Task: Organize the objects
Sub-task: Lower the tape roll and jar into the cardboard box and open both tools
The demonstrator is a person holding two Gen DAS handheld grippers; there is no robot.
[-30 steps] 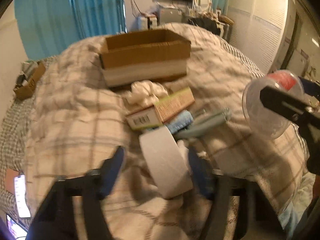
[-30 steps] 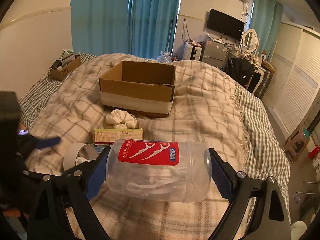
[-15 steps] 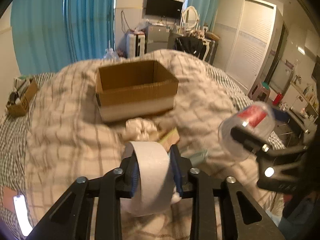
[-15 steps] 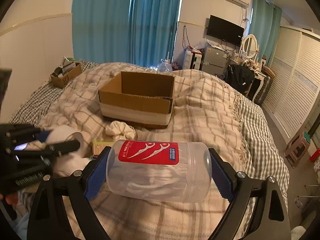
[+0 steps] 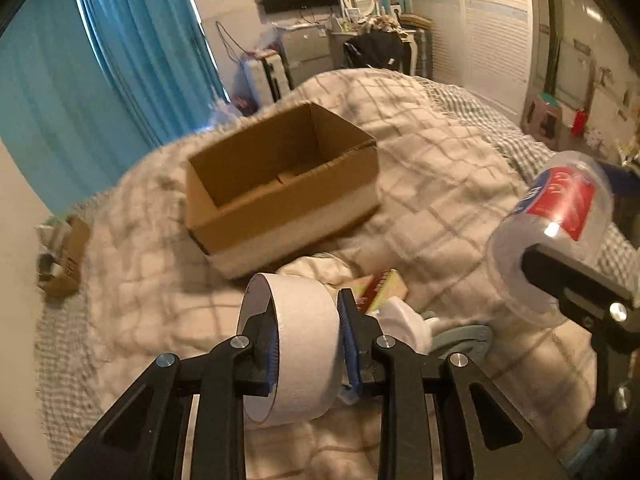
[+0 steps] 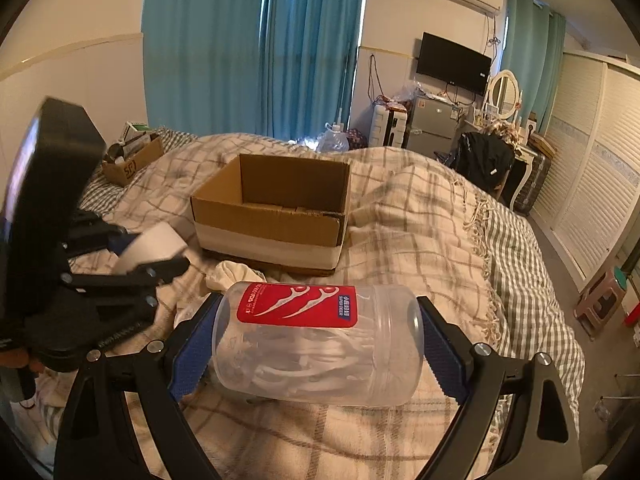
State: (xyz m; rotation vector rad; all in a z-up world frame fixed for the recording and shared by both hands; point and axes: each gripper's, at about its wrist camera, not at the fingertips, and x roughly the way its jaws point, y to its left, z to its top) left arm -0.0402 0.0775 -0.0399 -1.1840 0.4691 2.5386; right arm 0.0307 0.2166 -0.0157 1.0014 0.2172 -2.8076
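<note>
Cardboard box (image 6: 276,212) sits open beyond white cloth (image 6: 230,274) and green packet (image 5: 382,286).

You are working in a home bedroom: a bed under a beige plaid quilt (image 6: 420,216), long teal window curtains (image 6: 248,44), a black wall-mounted television (image 6: 453,63), an oval white vanity mirror (image 6: 505,94) and white louvred wardrobe doors (image 6: 592,176).

Both grippers are matte black, with angular, triangulated finger arms. The left gripper (image 5: 306,344) carries silver round screw heads at its joints and ribbed blue pads (image 5: 350,344) inside the fingers. The right gripper (image 6: 318,344) has matching silver screws and textured blue pads (image 6: 192,354).
</note>
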